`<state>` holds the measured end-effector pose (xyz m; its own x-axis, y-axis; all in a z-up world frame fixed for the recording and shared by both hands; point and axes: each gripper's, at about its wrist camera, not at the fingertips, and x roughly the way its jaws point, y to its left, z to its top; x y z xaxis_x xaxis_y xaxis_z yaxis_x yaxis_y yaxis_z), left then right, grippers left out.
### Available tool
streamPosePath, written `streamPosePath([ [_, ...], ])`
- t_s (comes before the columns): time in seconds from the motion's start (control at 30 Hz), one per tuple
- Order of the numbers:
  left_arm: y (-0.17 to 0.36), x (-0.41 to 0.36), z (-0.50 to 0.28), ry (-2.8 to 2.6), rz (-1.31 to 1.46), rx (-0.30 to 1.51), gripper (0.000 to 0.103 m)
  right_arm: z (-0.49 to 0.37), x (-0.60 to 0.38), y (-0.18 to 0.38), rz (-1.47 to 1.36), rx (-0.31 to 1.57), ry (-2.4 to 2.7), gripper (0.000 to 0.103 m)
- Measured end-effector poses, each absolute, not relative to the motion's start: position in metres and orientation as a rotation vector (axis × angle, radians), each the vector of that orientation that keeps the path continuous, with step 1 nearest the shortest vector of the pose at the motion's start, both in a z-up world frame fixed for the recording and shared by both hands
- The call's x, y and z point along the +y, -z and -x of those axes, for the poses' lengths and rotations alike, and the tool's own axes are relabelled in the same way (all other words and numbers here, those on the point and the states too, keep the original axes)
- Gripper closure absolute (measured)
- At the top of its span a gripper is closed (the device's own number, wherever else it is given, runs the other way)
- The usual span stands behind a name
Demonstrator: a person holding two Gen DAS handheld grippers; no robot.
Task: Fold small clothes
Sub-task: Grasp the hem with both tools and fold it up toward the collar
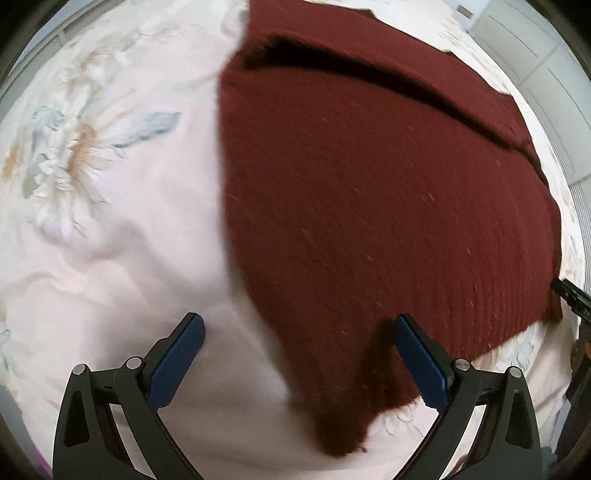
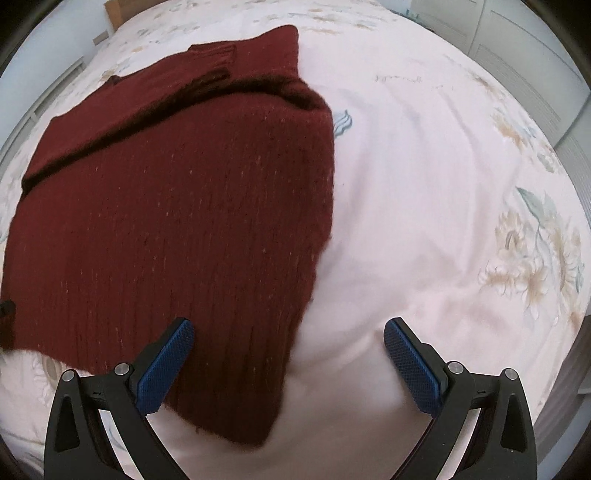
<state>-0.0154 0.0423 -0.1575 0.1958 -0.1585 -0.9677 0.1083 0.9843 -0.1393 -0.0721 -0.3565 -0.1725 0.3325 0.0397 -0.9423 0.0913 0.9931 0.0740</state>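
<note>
A dark red knitted sweater (image 1: 369, 206) lies flat on the bed, with a sleeve folded across its far part. In the left wrist view my left gripper (image 1: 299, 328) hangs open over the sweater's near left corner, its blue pads wide apart, and nothing is gripped. In the right wrist view the same sweater (image 2: 177, 229) fills the left half. My right gripper (image 2: 290, 332) stands open above its near right corner, one pad over the knit and the other over bare sheet. A dark bit of the other gripper shows at the edge of each view.
The bed is covered by a pale pink sheet (image 1: 122, 236) printed with faded flowers (image 2: 535, 254). White cupboard doors (image 1: 535, 62) stand beyond the bed's far side. A wooden headboard corner (image 2: 116, 11) shows at the top of the right wrist view.
</note>
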Motion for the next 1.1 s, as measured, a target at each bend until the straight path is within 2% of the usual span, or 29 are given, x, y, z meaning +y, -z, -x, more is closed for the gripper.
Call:
streamPosePath([
  [0.1, 0.161, 0.022, 0.016, 0.205, -0.035, 1.357, 0.023, 0.075, -0.356, 0.176, -0.157, 1.254, 0.016, 0.02],
  [0.13, 0.161, 0.018, 0.015, 0.208, -0.047, 1.354, 0.025, 0.075, -0.356, 0.177, -0.181, 1.261, 0.006, 0.031],
  [0.2, 0.162, 0.01, 0.013, 0.232, -0.055, 1.357, 0.041, 0.076, -0.356, 0.177, -0.208, 1.276, 0.003, 0.04],
  [0.23, 0.16, 0.006, 0.012, 0.249, -0.063, 1.359, 0.046, 0.076, -0.356, 0.176, -0.211, 1.279, 0.001, 0.051],
  [0.27, 0.159, 0.003, 0.01, 0.257, -0.069, 1.358, 0.055, 0.076, -0.355, 0.175, -0.22, 1.285, -0.012, 0.066],
  [0.3, 0.157, -0.001, 0.008, 0.268, -0.073, 1.359, 0.068, 0.077, -0.355, 0.174, -0.233, 1.289, -0.026, 0.073],
  [0.33, 0.154, -0.003, 0.005, 0.278, -0.073, 1.36, 0.076, 0.077, -0.354, 0.173, -0.248, 1.295, -0.041, 0.083],
  [0.37, 0.152, -0.005, 0.003, 0.289, -0.07, 1.362, 0.091, 0.077, -0.354, 0.172, -0.26, 1.299, -0.059, 0.088],
  [0.6, 0.123, -0.015, -0.01, 0.347, -0.043, 1.335, 0.094, 0.071, -0.357, 0.138, -0.297, 1.239, -0.114, 0.09],
  [0.73, 0.096, 0.004, 0.001, 0.368, 0.026, 1.287, 0.094, 0.059, -0.362, 0.106, -0.31, 1.166, -0.128, 0.09],
  [1.1, 0.01, 0.025, -0.062, 0.35, 0.032, 1.122, 0.094, -0.006, -0.366, 0.029, -0.29, 0.962, -0.139, 0.09],
])
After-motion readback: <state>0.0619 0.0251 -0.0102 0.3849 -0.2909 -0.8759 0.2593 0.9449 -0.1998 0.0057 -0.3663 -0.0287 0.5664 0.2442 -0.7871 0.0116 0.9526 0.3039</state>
